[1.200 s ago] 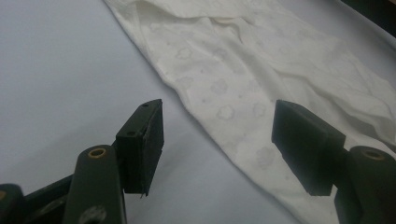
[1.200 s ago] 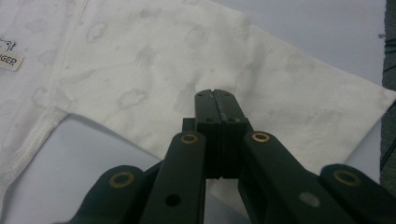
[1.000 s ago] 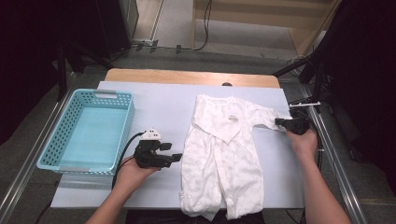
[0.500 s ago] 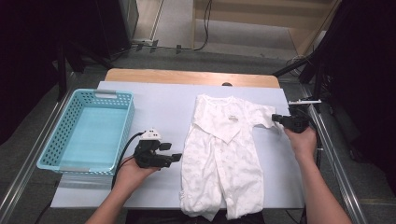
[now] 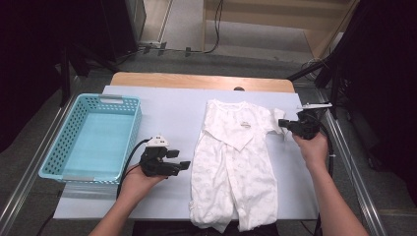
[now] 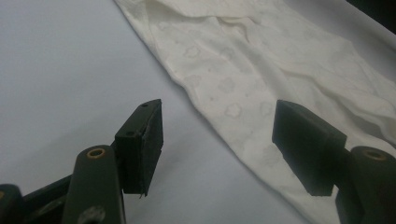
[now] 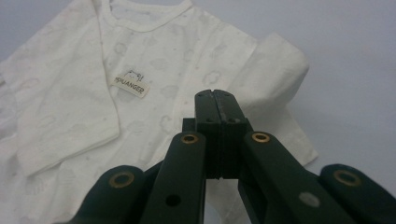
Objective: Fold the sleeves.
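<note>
A white baby romper (image 5: 236, 167) lies spread out flat on the white table cover, neck toward the far side; it bears a small label (image 7: 133, 84) on the chest. My right gripper (image 5: 282, 123) is shut on the romper's right sleeve (image 7: 280, 65), which is lifted and folded back toward the chest. My left gripper (image 5: 184, 165) rests open at the romper's left edge (image 6: 224, 107), its jaws wide apart (image 6: 217, 140) and nothing between them but table and the cloth's hem.
A light blue plastic basket (image 5: 120, 101) stands with nothing in it at the left of the table. The white table cover (image 5: 172, 108) ends at a wooden strip (image 5: 196, 81) at the far side. Metal rails run along both sides.
My right gripper has moved left and a little up, and the sleeve that lay stretched out to the right now bends back on itself. The left gripper has stayed put.
</note>
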Tool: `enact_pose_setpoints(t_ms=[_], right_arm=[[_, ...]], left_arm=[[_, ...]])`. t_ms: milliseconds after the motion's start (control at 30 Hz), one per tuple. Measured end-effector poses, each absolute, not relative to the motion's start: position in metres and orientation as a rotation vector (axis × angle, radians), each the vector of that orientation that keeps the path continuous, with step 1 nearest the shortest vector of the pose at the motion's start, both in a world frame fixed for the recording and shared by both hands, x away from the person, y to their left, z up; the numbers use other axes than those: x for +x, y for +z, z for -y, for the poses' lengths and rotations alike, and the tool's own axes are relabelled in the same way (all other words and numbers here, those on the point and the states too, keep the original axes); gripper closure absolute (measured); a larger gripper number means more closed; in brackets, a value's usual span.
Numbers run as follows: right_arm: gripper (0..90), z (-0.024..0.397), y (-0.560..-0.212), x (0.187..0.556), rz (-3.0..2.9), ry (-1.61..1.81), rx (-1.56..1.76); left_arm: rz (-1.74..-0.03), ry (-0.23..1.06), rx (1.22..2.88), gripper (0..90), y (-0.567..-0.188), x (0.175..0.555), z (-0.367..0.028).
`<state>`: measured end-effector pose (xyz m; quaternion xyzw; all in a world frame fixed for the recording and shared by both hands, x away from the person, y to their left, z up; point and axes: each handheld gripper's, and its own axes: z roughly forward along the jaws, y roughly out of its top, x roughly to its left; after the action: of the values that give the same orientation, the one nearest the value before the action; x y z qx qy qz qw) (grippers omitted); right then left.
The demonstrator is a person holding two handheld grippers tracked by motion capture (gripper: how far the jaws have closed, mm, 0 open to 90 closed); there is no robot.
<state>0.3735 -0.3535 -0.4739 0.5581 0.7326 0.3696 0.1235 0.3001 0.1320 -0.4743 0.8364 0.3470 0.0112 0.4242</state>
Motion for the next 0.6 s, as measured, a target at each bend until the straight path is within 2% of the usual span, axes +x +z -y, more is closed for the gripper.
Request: enact_pose_setpoints(t_ms=[600], right_arm=[[87.3,0.318,-0.467,0.374,-2.237,1.093,1.534]], left_arm=[[-0.871,0.025,2.088,34.0,-0.475,0.3,-0.132]])
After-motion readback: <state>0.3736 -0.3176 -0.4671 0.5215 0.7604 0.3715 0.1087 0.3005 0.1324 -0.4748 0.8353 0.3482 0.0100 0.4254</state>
